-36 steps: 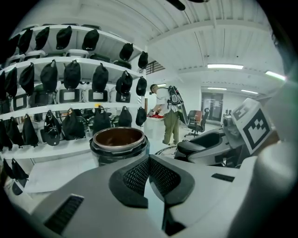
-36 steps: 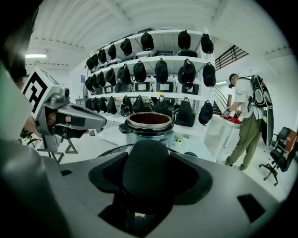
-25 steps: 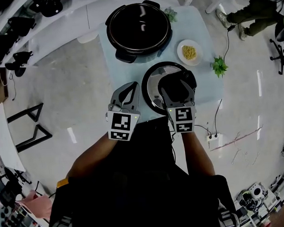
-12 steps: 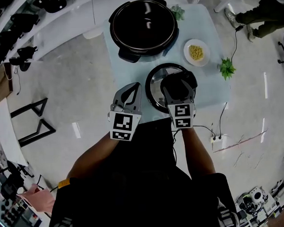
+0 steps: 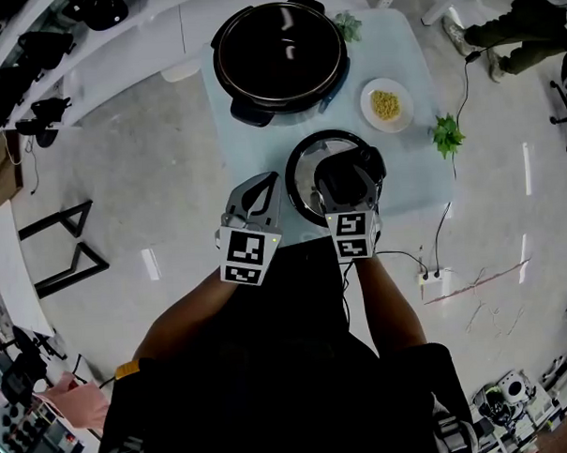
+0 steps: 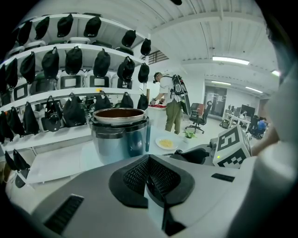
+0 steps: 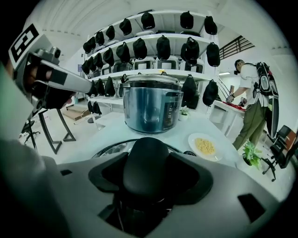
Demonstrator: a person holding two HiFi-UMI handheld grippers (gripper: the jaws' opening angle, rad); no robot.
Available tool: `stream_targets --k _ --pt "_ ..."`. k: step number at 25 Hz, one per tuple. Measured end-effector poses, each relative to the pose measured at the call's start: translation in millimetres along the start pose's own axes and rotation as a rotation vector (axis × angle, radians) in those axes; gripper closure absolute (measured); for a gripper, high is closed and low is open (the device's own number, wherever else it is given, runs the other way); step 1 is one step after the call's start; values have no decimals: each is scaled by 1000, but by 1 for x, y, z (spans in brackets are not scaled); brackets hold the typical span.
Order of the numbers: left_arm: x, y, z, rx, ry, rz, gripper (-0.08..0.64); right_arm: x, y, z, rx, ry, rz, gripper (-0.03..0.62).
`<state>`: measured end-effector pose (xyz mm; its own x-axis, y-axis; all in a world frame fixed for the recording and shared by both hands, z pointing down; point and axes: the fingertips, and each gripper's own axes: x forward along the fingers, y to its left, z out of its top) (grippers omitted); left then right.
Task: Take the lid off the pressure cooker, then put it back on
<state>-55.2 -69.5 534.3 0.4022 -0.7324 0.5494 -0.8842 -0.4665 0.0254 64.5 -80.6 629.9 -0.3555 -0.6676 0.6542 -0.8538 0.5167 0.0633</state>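
The pressure cooker (image 5: pixel 276 52) stands uncovered at the far end of the pale table (image 5: pixel 408 183), its dark pot showing; it also shows in the left gripper view (image 6: pixel 120 132) and the right gripper view (image 7: pixel 151 109). Its round lid (image 5: pixel 305 173) is over the table's near half. My right gripper (image 5: pixel 349 176) is shut on the lid's black knob (image 7: pixel 148 167), with the lid's rim (image 7: pixel 111 149) showing beneath. I cannot tell whether the lid rests on the table. My left gripper (image 5: pixel 256 196) is just left of the lid, shut and holding nothing (image 6: pixel 150 179).
A white plate of yellow food (image 5: pixel 384 105) lies right of the cooker. Small green plants sit at the table's right edge (image 5: pixel 445 134) and far corner (image 5: pixel 348 25). A person (image 7: pixel 253 104) stands at another table. Shelves of black bags (image 6: pixel 70 60) line the wall.
Hardly anything has changed: the right gripper still holds the lid in about the same place, and the left gripper stays beside it. Only the head view has shifted slightly.
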Motion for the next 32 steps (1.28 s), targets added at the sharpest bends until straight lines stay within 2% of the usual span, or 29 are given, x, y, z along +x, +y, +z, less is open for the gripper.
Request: stream_targets --k 7,13,19,22,27,32 --pt "-9 -5 -3 -8 -9 -10 555 3 5 -7 -54 60 -10 287" --pt "-18 -3 0 -30 -34 0 554 6 9 -13 -49 123 -8 284" --pt "-25 -3 9 -69 -63 54 555 -1 13 -15 -3 157 27 284" --pt "-30 -6 20 -91 -87 103 555 -15 12 -5 27 125 71 284" --pt "-40 -21 30 -133 -101 209 554 -51 7 20 20 29 180 284" --pt "-57 -59 48 -205 -128 337 554 -100 -8 60 -68 -89 308 300"
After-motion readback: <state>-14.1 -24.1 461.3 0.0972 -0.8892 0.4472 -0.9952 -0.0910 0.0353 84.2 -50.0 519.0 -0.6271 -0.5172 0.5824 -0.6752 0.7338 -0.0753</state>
